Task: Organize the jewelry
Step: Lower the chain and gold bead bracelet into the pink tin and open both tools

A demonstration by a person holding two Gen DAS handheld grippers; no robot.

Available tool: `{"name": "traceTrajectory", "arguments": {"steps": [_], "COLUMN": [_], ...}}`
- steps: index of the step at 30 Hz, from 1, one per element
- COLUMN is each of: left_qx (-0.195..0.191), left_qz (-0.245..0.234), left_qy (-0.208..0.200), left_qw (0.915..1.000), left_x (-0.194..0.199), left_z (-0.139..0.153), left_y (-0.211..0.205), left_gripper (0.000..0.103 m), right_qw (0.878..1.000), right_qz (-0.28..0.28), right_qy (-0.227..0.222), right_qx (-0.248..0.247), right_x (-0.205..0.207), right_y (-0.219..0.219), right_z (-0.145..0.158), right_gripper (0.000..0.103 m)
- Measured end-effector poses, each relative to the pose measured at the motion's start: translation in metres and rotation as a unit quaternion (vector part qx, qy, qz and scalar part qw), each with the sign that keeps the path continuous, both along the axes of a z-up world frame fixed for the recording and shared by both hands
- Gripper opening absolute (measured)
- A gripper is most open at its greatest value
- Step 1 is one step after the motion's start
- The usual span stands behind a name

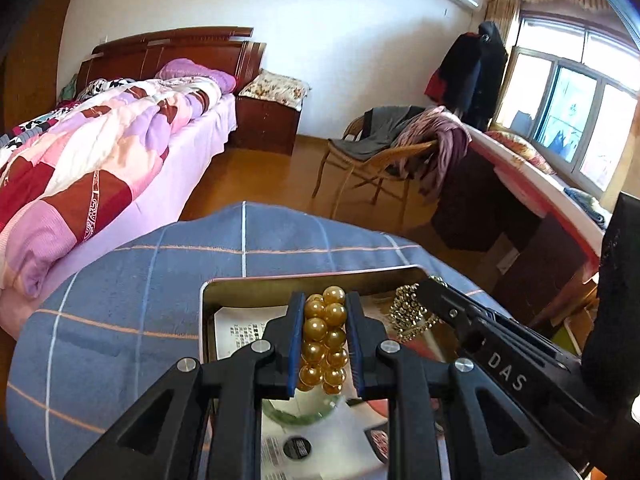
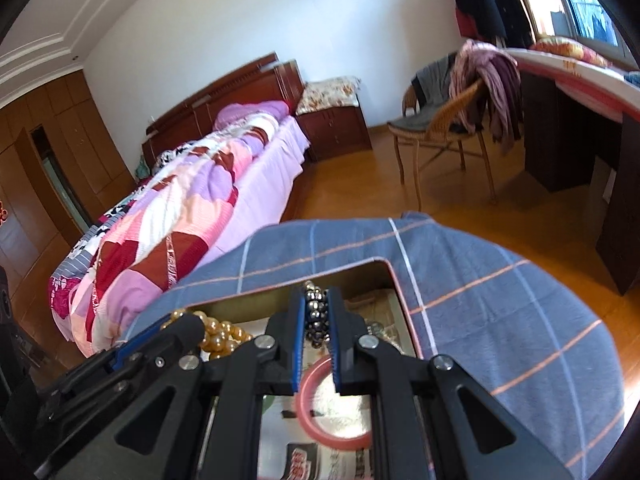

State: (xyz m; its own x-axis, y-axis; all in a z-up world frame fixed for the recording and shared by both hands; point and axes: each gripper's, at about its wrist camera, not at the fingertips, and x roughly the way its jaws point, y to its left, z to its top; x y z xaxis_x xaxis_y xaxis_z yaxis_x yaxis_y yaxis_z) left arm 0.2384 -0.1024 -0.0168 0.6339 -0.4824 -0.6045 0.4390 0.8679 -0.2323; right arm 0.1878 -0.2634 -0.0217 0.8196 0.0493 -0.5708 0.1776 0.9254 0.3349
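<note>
My left gripper is shut on a gold pearl bracelet and holds it above an open metal tin. My right gripper is shut on a dark metallic bead bracelet over the same tin. In the left wrist view the right gripper comes in from the right with the shiny beads. In the right wrist view the left gripper comes in from the left with the gold pearls. A green glass bangle and a pink bangle lie in the tin.
The tin sits on a blue checked cloth over a small stand. Printed cards line the tin's bottom. A bed stands at the left, a wicker chair with clothes and a desk at the right.
</note>
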Motion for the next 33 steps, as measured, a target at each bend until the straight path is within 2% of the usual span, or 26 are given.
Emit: {"name": "traceTrajectory", "arguments": {"steps": [3,5,6,7,8,10,12,16,26,29,33], "left_qx": [0.012,0.024,0.031,0.04,0.042,0.027,0.015,0.046,0.065,0.081,0.08], "left_qz": [0.007,0.013,0.016,0.023,0.026,0.027,0.032,0.044,0.056,0.063,0.067], "left_qy": [0.009,0.018,0.023,0.026,0.032,0.06,0.064,0.029,0.005,-0.009,-0.01], "left_qw": [0.9999,0.9995,0.9991,0.9986,0.9983,0.9975,0.9973,0.9975,0.9963,0.9947,0.9944], "left_x": [0.009,0.015,0.016,0.018,0.019,0.022,0.017,-0.004,-0.064,-0.083,-0.102], "left_z": [-0.006,-0.012,-0.015,-0.017,-0.018,-0.019,-0.012,0.001,0.012,0.015,0.016], "left_y": [-0.004,-0.007,-0.008,-0.008,-0.007,0.0,0.007,0.011,0.035,0.041,0.052], "left_gripper": [0.02,0.02,0.02,0.02,0.021,0.041,0.054,0.069,0.072,0.072,0.072], "right_qw": [1.0,1.0,1.0,1.0,1.0,1.0,1.0,0.999,0.997,0.995,0.995], "right_qz": [0.005,0.01,0.011,0.014,0.005,-0.009,-0.014,-0.024,-0.023,-0.02,-0.013], "right_qy": [0.012,0.019,0.021,0.024,0.025,0.017,0.006,-0.005,0.031,0.037,0.042], "right_qx": [0.002,0.0,0.0,0.003,0.0,-0.004,0.003,-0.021,-0.071,-0.09,-0.094], "right_x": [0.006,0.007,0.007,0.005,0.005,0.001,-0.003,-0.014,-0.048,-0.062,-0.082], "right_y": [-0.002,0.0,-0.001,-0.001,-0.002,-0.006,-0.01,-0.004,0.023,0.034,0.044], "right_z": [-0.008,-0.011,-0.013,-0.014,-0.013,-0.01,-0.004,0.011,0.026,0.031,0.033], "right_gripper": [0.014,0.021,0.029,0.047,0.058,0.066,0.066,0.071,0.072,0.072,0.074]}}
